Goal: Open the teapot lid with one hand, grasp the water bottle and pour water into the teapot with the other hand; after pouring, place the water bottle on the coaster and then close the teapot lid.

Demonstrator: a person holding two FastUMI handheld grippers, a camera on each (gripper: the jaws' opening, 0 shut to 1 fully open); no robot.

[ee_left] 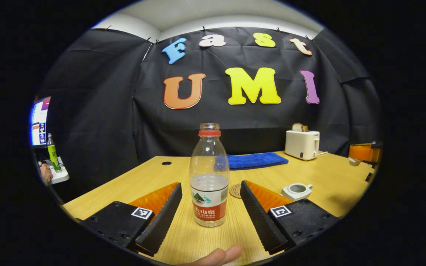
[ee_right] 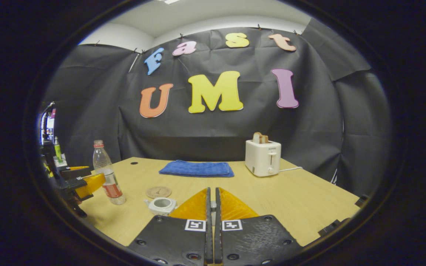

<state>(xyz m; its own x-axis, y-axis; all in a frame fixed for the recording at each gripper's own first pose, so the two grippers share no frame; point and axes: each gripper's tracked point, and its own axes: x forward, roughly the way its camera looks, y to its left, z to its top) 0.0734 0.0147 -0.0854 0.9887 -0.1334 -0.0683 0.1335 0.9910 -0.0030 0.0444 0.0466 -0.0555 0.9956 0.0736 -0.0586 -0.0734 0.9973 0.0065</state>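
Water bottle (ee_left: 209,177) between open left gripper (ee_left: 209,214) fingers.

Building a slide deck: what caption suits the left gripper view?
Open left gripper straddles the water bottle on the table, lidless teapot beyond.

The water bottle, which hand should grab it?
Left. The left gripper is open with the water bottle standing between its fingers; the right gripper is shut, nearer the teapot.

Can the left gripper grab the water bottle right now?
Probably yes. The left gripper is open, with the water bottle standing upright between its two fingers, and nothing sits in between. The fingers don't press the bottle yet.
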